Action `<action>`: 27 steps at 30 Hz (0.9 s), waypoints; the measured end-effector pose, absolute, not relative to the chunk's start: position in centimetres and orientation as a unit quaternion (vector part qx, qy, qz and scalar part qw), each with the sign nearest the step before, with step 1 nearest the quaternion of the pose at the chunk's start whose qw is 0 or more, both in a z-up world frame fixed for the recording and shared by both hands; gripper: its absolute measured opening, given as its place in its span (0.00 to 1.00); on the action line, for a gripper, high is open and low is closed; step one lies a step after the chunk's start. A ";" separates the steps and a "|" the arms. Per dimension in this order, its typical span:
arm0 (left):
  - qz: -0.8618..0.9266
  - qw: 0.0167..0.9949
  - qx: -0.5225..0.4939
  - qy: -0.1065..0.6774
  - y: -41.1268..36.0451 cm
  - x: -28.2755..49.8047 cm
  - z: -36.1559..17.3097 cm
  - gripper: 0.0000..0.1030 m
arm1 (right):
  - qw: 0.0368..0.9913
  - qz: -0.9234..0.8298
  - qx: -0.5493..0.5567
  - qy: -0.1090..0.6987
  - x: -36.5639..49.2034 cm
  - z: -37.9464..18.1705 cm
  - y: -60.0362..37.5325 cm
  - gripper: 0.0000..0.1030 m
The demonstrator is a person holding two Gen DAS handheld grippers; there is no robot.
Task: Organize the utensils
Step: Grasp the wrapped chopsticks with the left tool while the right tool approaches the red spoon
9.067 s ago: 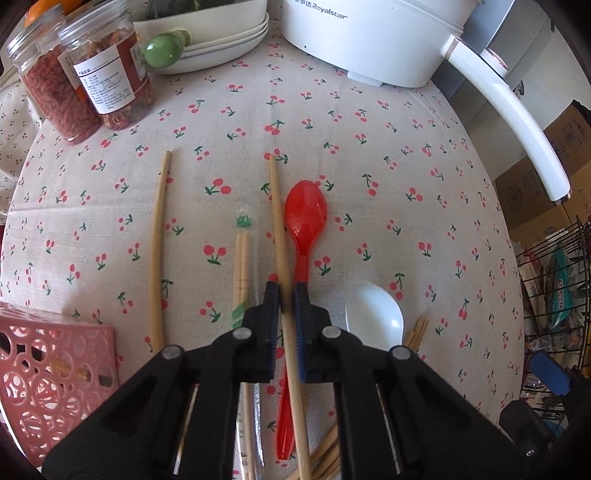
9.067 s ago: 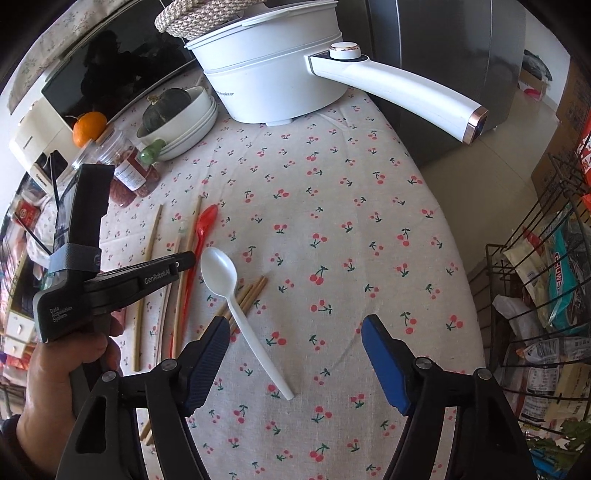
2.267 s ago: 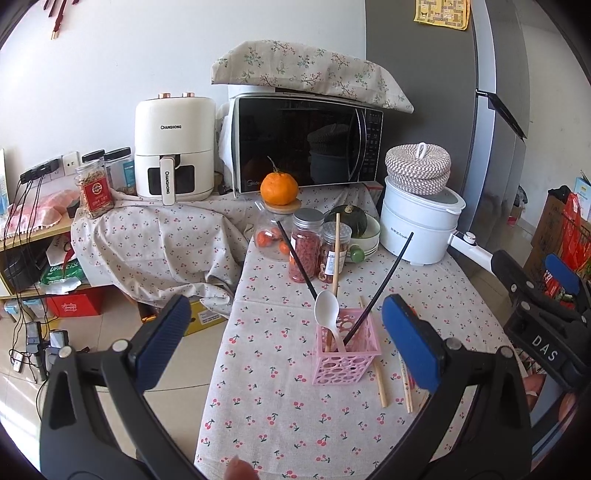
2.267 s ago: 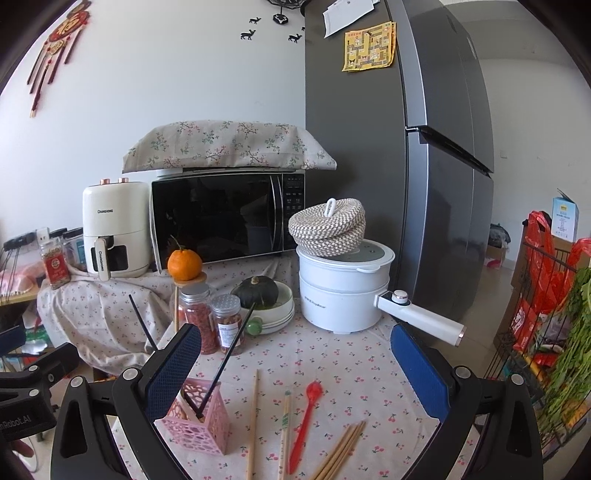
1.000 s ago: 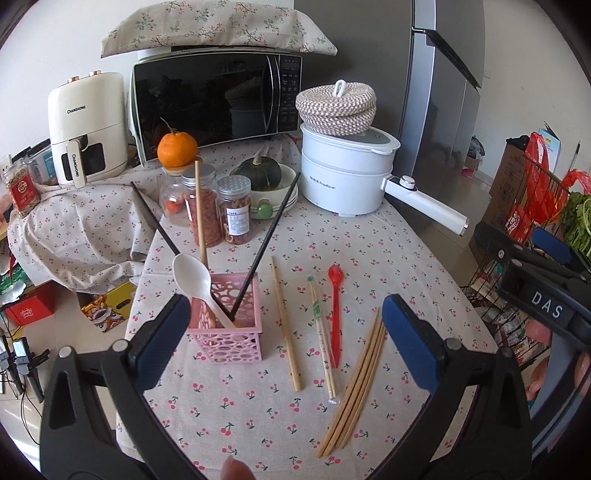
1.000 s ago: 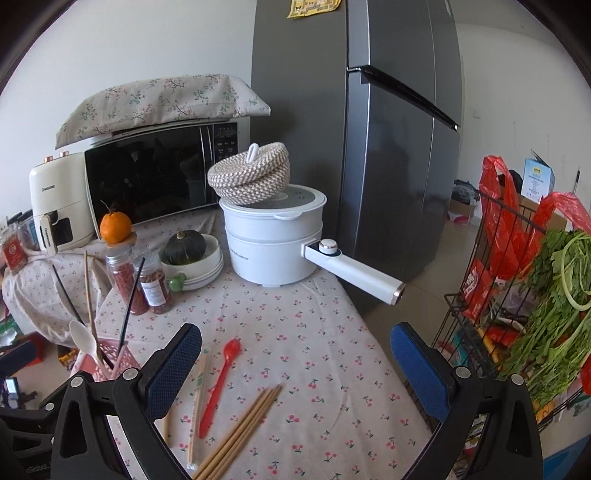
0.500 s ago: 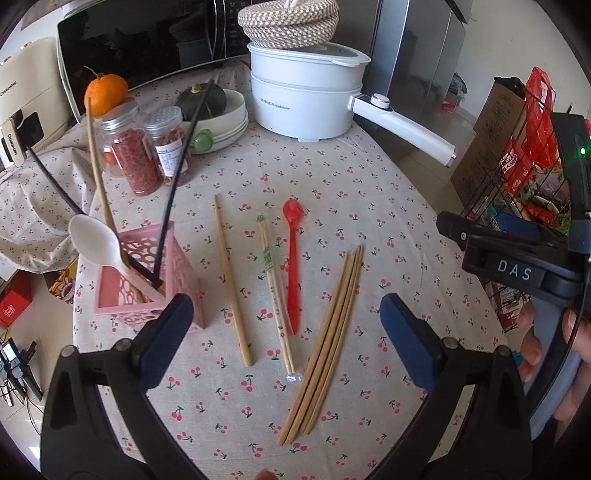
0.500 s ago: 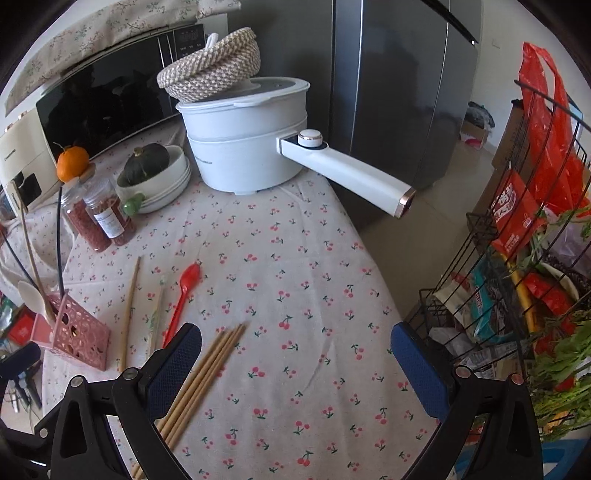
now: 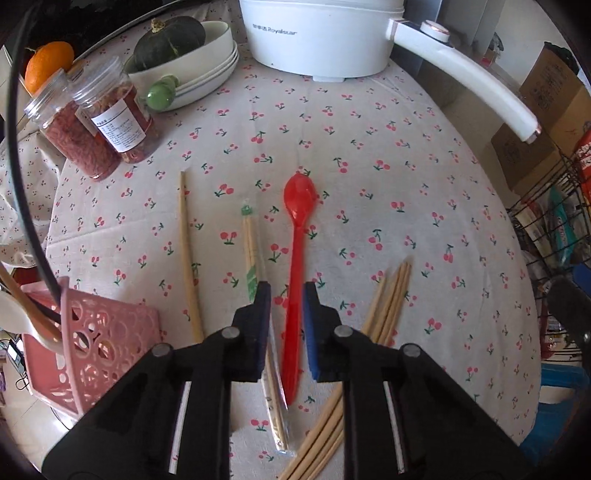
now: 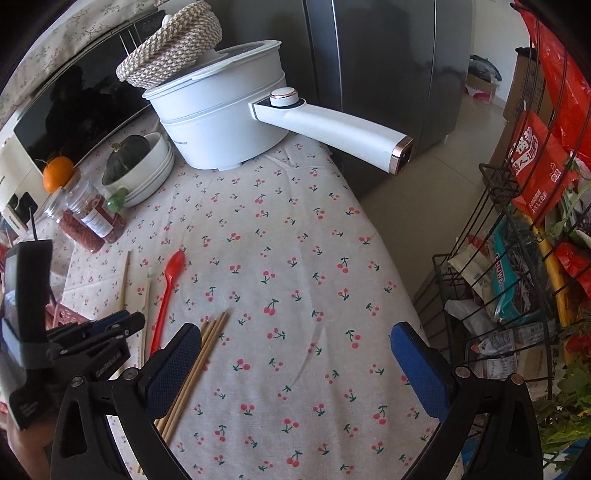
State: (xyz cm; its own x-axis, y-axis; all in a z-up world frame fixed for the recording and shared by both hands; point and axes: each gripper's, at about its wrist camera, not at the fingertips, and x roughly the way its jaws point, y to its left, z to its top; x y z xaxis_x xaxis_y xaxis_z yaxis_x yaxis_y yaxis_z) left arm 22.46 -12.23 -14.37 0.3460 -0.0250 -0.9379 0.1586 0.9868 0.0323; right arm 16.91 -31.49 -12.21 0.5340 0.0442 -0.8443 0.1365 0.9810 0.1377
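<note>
A red plastic spoon (image 9: 295,258) lies on the cherry-print tablecloth, bowl pointing away. My left gripper (image 9: 286,291) points steeply down over it; its jaws are closing with the spoon's handle between them, and a sliver of cloth still shows beside the handle. To the left stands the pink basket (image 9: 92,343), which holds a white spoon (image 9: 11,310) and black chopsticks. Wrapped chopsticks (image 9: 251,254), a single chopstick (image 9: 186,251) and a bundle of bamboo sticks (image 9: 384,306) lie around the spoon. My right gripper (image 10: 295,343) hangs wide open above bare cloth, beside the bamboo sticks (image 10: 199,354).
Two jars (image 9: 110,122) and stacked bowls with a squash (image 9: 184,66) stand at the back left. A white electric pot (image 9: 317,33) sits behind, its long handle (image 9: 472,85) jutting right. A wire rack of groceries (image 10: 517,258) stands past the table's right edge.
My left gripper has dropped close to the table over the red spoon, and its jaws have narrowed from wide open. The right gripper has sunk and tilted down, still open.
</note>
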 end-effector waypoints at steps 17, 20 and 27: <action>-0.023 0.800 0.059 0.596 -10.7 25.2 -17.2 0.06 | 0.857 0.009 0.095 0.506 17.7 -13.3 -30.1 1.00; -0.041 0.813 0.068 0.577 -11.1 23.7 -15.6 0.06 | 0.852 0.019 0.104 0.512 17.8 -13.6 -29.9 1.00; -0.103 0.845 0.050 0.522 -9.5 18.7 -10.3 0.06 | 0.826 0.031 0.152 0.543 18.9 -15.7 -29.2 0.98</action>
State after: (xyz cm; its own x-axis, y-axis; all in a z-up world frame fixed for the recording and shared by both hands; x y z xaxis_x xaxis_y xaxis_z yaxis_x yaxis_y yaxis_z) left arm 18.67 -9.53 -10.29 0.4340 -0.1209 -0.8928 0.2263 0.9738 -0.0219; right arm 18.86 -29.18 -15.66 0.4091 0.2163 -0.8865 0.1125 0.9521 0.2843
